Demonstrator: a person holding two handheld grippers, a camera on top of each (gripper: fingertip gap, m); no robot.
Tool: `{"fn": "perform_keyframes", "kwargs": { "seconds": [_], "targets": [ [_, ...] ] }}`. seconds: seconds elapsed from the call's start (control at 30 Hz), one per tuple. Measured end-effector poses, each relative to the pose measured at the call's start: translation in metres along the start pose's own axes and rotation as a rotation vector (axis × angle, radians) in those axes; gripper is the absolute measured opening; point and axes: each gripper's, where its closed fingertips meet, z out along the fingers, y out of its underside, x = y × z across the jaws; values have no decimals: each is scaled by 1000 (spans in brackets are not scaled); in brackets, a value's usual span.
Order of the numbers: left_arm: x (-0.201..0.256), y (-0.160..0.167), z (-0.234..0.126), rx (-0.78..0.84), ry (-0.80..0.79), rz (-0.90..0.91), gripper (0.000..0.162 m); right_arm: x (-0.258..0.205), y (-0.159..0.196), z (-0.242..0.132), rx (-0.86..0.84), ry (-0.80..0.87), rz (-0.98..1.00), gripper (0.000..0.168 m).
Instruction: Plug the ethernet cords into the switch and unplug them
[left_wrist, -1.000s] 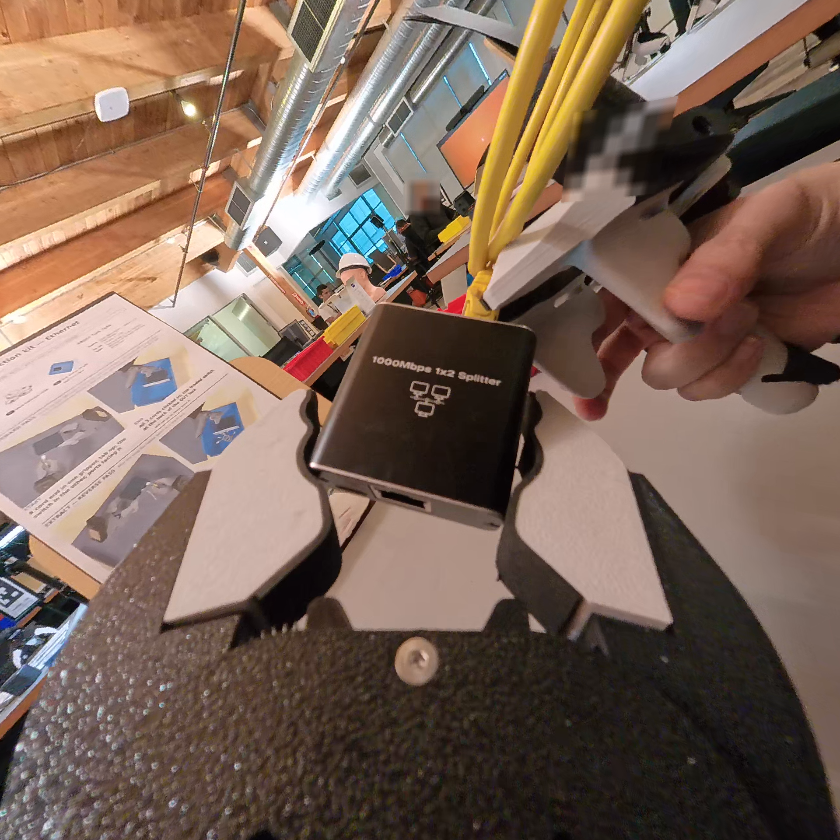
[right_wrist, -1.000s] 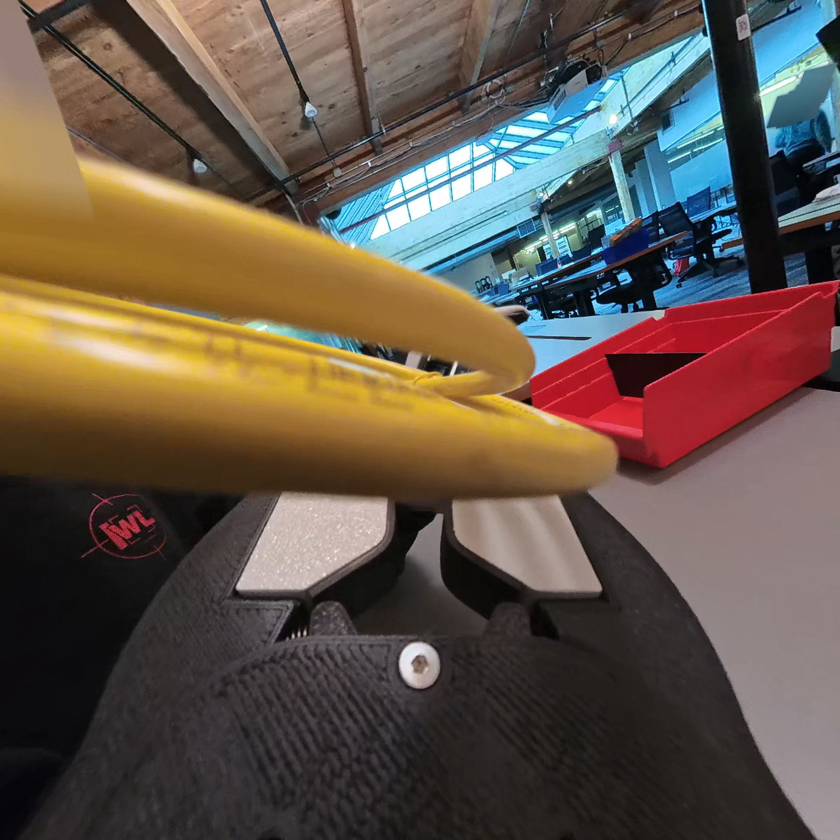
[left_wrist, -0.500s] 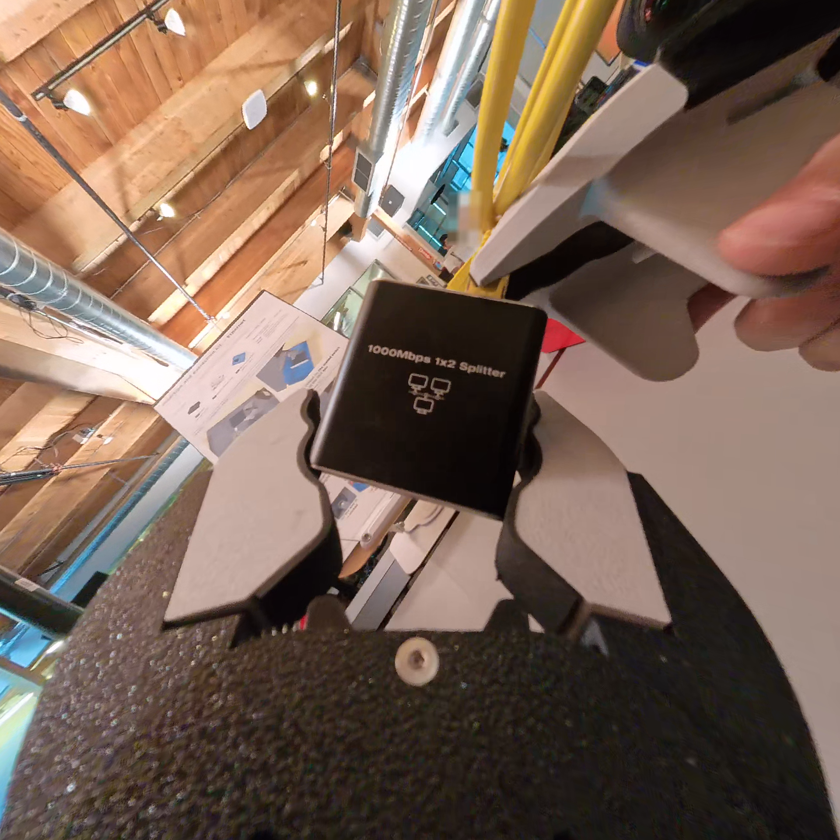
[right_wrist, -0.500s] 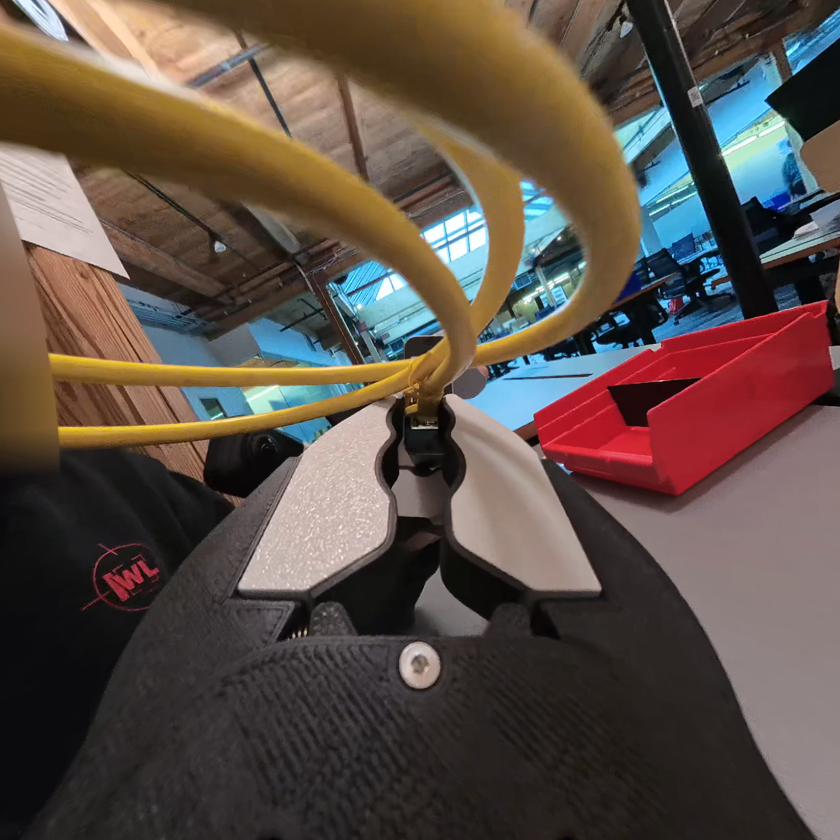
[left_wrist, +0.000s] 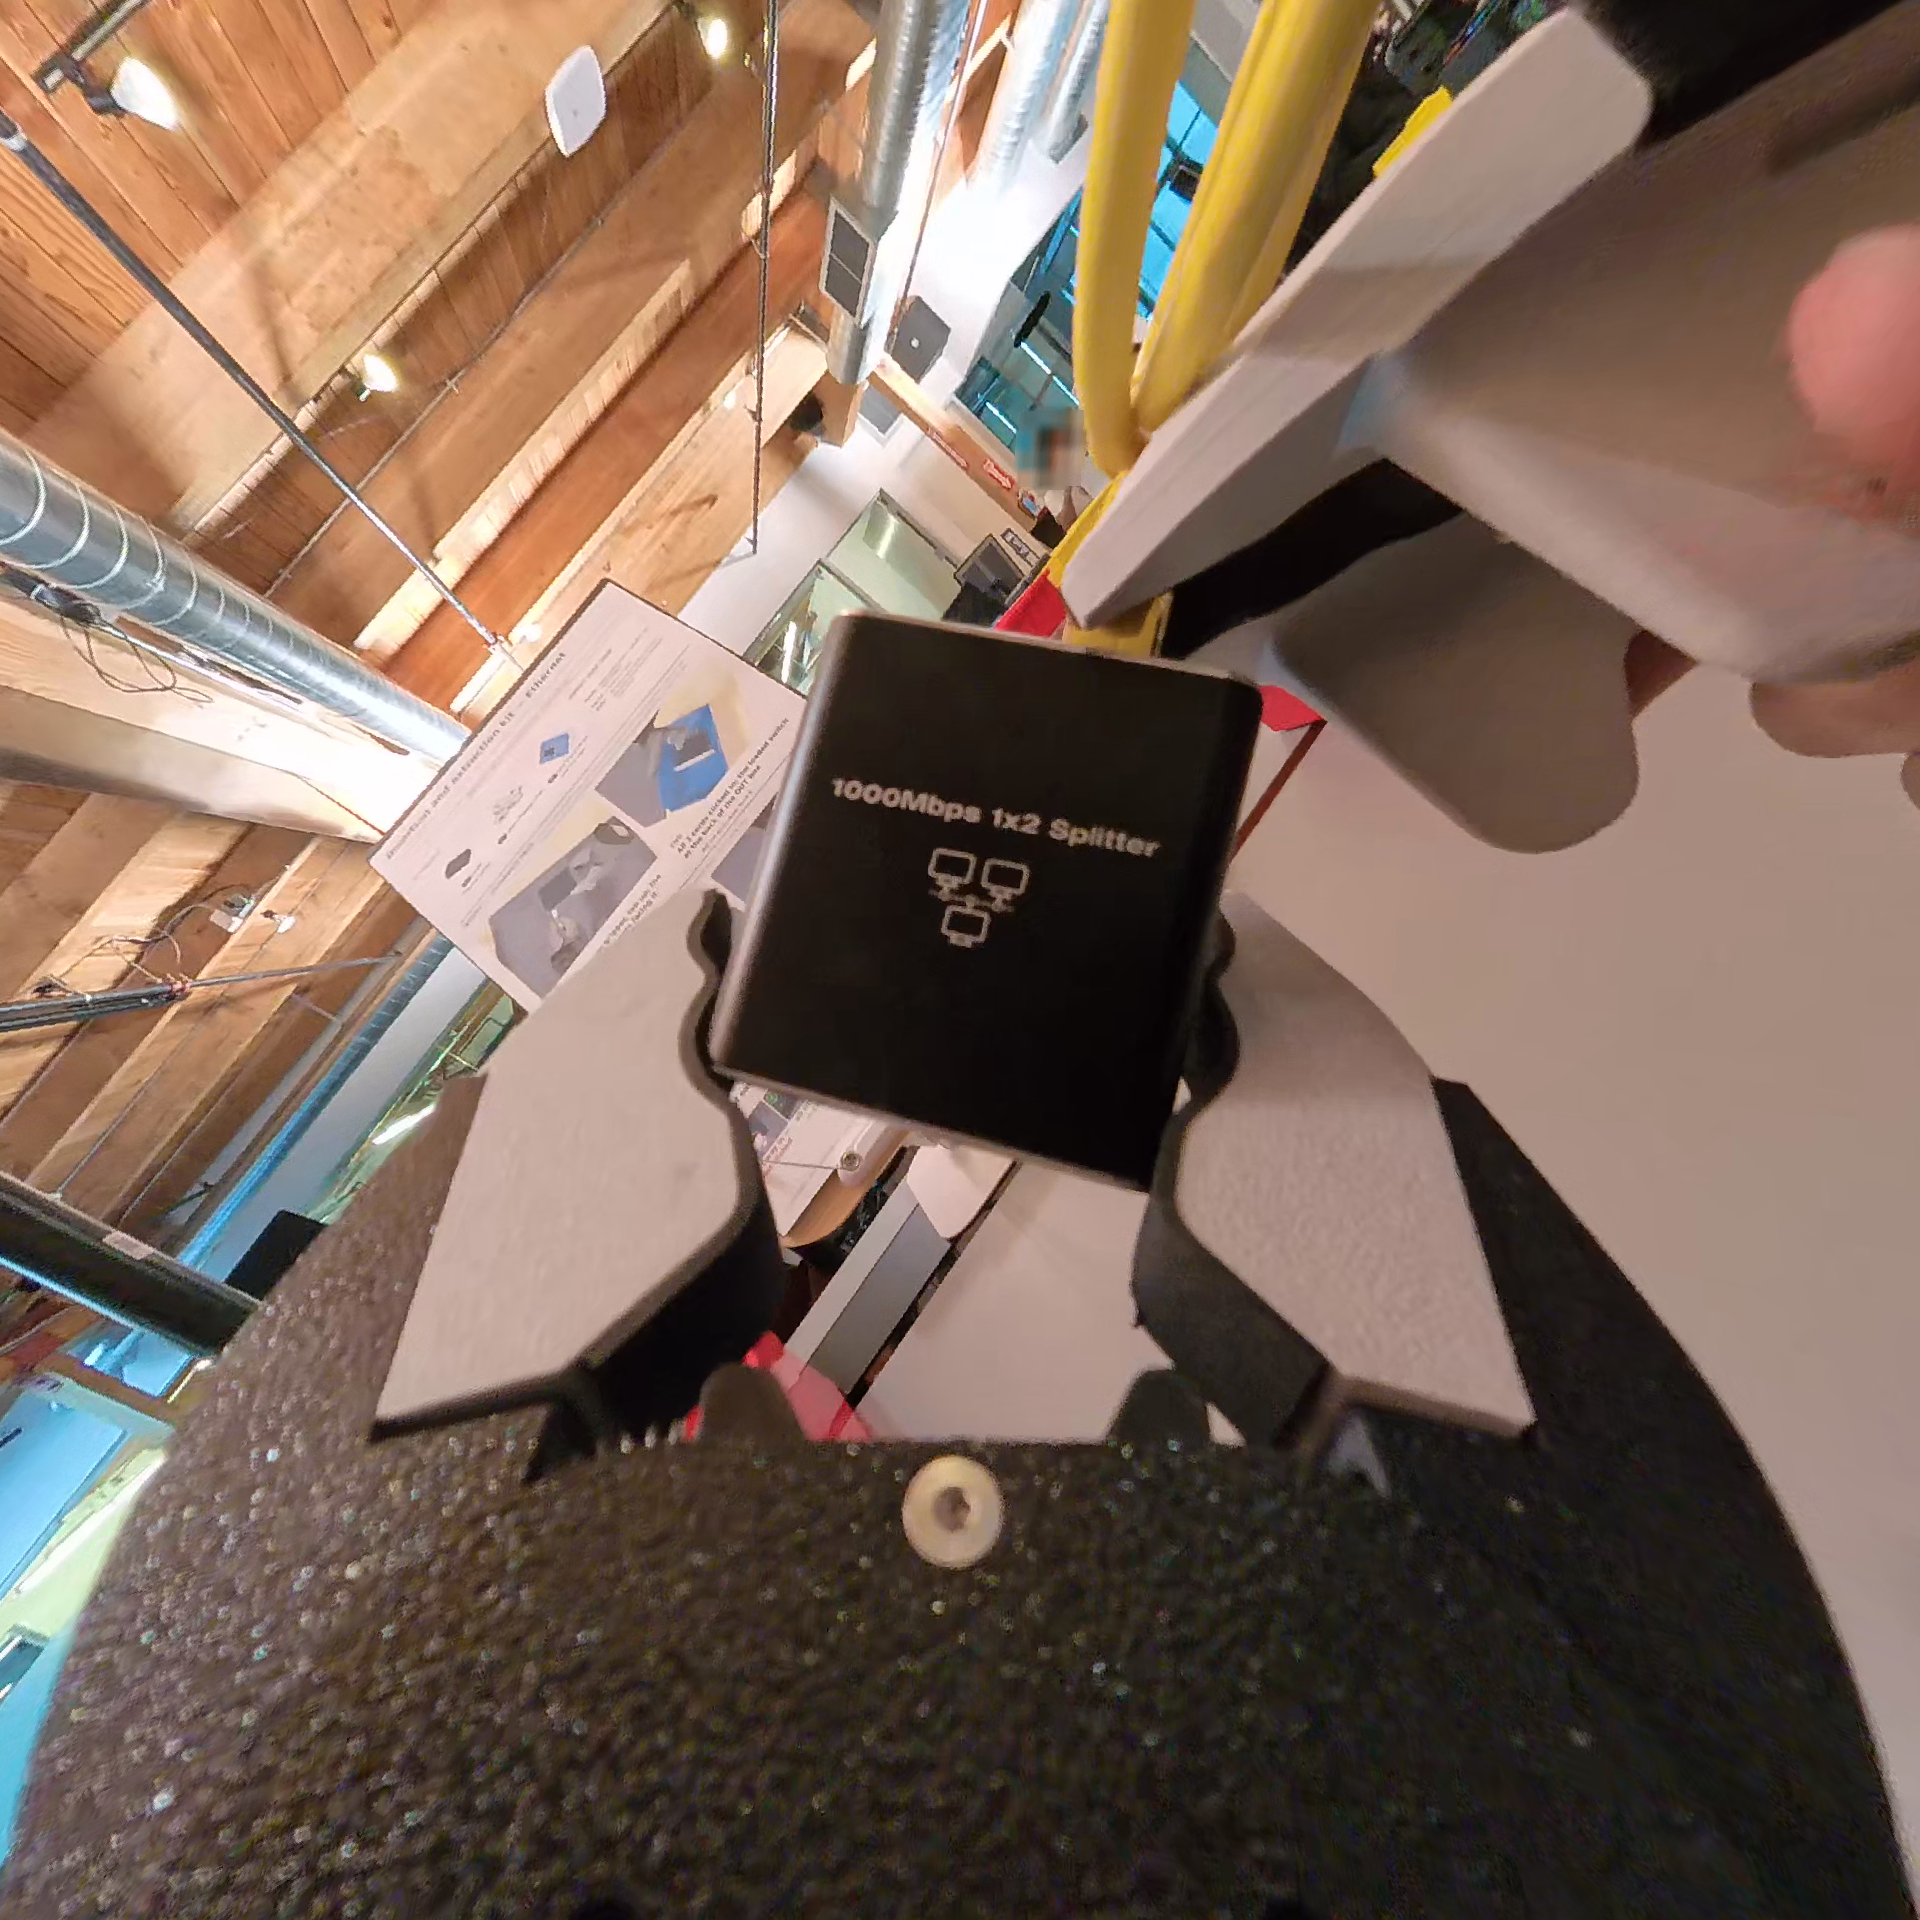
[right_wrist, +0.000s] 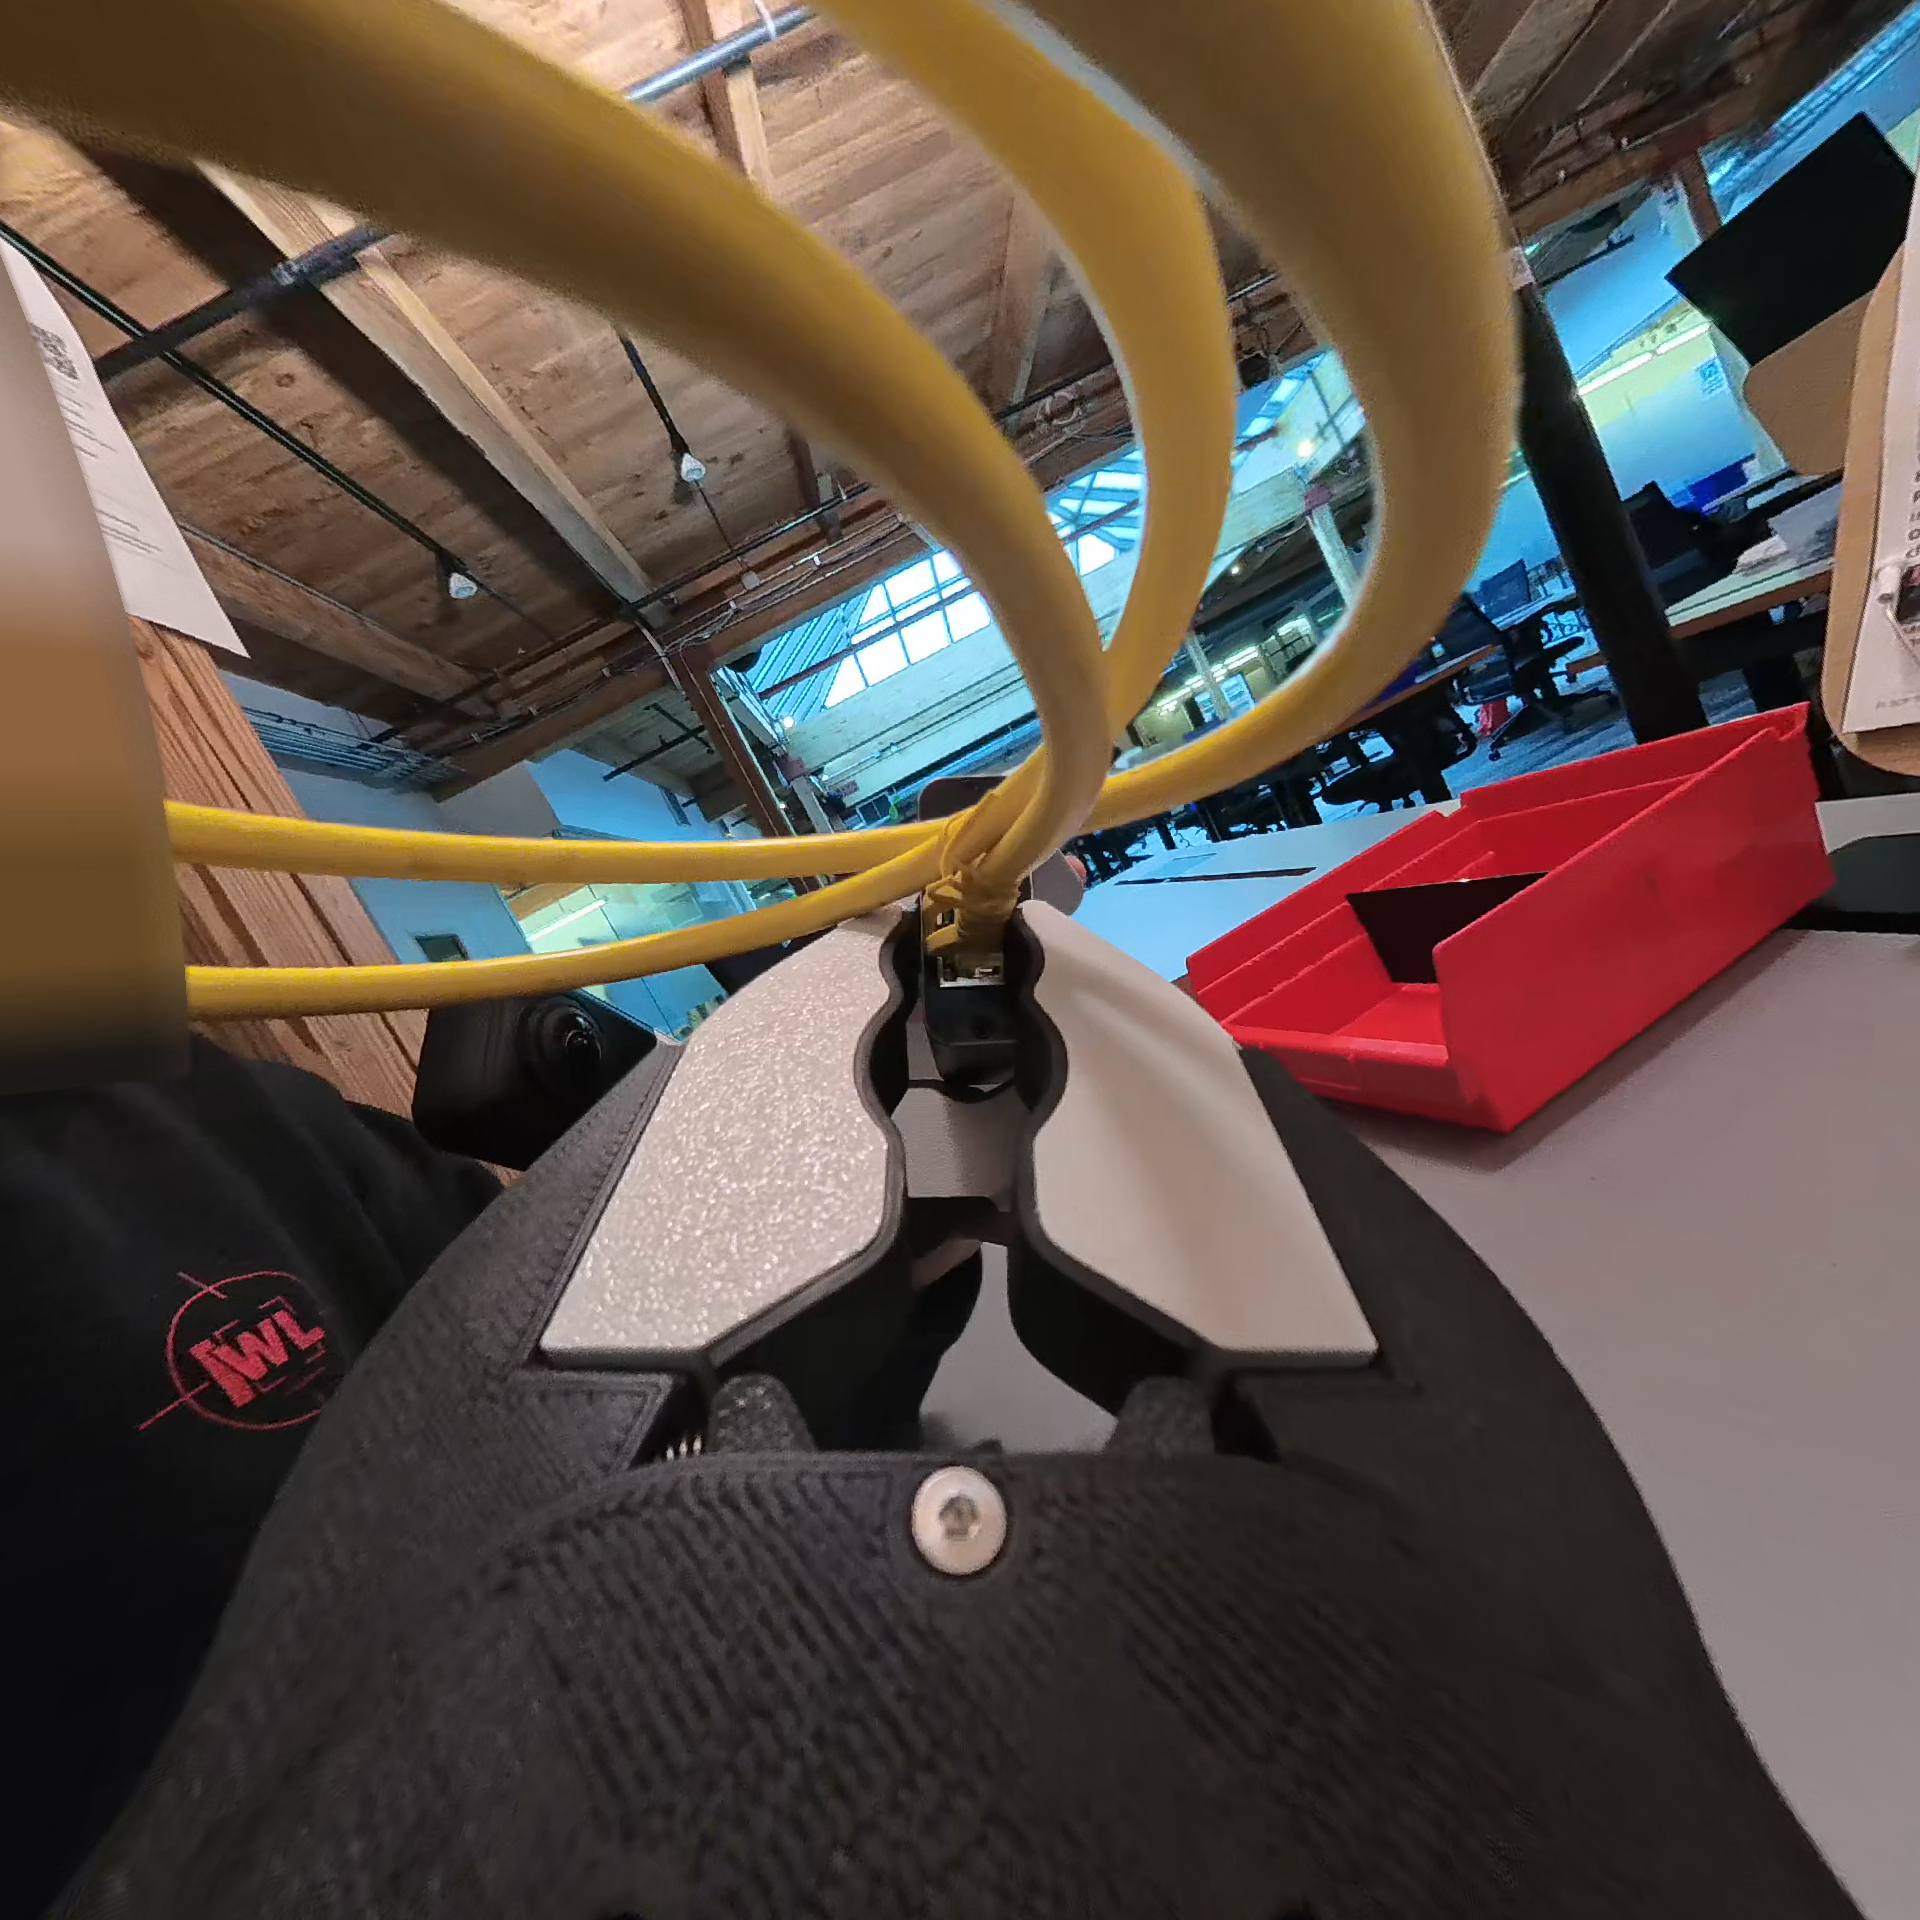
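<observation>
So my left gripper (left_wrist: 961, 1023) is clamped on the switch (left_wrist: 982, 904), a small black metal box with white print and a little network icon on its top face. It's pinched by its two side walls between the grey fingers (left_wrist: 582, 1195), lifted off the table and tilted up, so half the left wrist view is wooden ceiling and silver ducting. The box's far end points at the other gripper.

My right gripper (right_wrist: 961, 971) is closed around a plug area: in the right wrist view there's a dark connector block (right_wrist: 971, 997) sitting in the notch between the fingertips, with the yellow ethernet cords (right_wrist: 727, 852) bunching right above it. Several cords meet at that spot; two run off to the left and the rest loop up and over toward the camera in big arcs. I honestly can't tell whether any plug is seated in a port or just touching it, since the box's far end is hidden in the left wrist view and the other view is too cramped.

From the left wrist view the right gripper (left_wrist: 1351, 436) shows up top right, hand (left_wrist: 1860, 416) wrapped on it, cords (left_wrist: 1117, 239) rising above.

Background stuff: a red bin (right_wrist: 1507, 966) sits on the grey table (right_wrist: 1662, 1299) off to the right, and a printed instruction sheet (left_wrist: 582, 790) stands behind the switch.
</observation>
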Motion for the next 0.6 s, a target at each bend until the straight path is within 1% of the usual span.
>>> {"fn": "perform_keyframes", "kwargs": {
  "seconds": [0.2,0.4,0.5,0.6],
  "targets": [
    [0,2,1,-17,-3,26,85,3,0,0,6,4,44,15],
    [-1,10,3,-55,7,11,85,7,1,4,-25,55,16,15],
    [-2,9,2,-46,2,4,85,6,1,5,-31,49,33,15],
    [-1,8,2,-44,-1,7,85,4,1,3,-49,43,-17,15]
  ]
}}
